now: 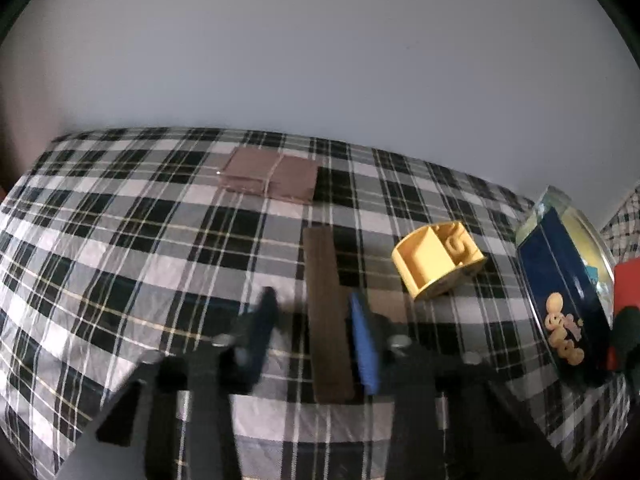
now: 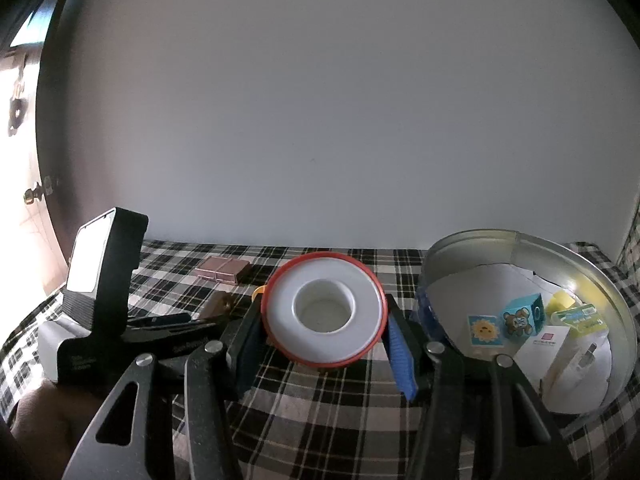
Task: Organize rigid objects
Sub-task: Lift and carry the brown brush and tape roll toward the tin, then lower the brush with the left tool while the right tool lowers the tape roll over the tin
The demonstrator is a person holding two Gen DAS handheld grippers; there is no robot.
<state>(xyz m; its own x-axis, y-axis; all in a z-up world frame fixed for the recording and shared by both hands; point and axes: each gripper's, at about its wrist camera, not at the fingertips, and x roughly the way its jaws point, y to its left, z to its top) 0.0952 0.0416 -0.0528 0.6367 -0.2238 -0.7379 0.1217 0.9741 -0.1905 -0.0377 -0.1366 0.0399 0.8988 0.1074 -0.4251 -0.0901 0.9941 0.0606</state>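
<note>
My left gripper (image 1: pixel 312 304) is open, its blue pads on either side of a long dark brown block (image 1: pixel 326 312) lying on the plaid cloth; left pad blurred. A yellow two-compartment holder (image 1: pixel 438 262) lies to the right. My right gripper (image 2: pixel 322 324) is shut on a red-rimmed white tape roll (image 2: pixel 324 312) held above the cloth. A round metal tin (image 2: pixel 532 328) on the right holds several small blocks and boxes; it shows in the left wrist view as a navy tin (image 1: pixel 568 304).
A pinkish-brown flat case (image 1: pixel 272 176) lies near the far edge by the white wall, also in the right wrist view (image 2: pixel 222 269). The left gripper body (image 2: pixel 96 280) stands at the left. The plaid cloth (image 1: pixel 120 240) covers the surface.
</note>
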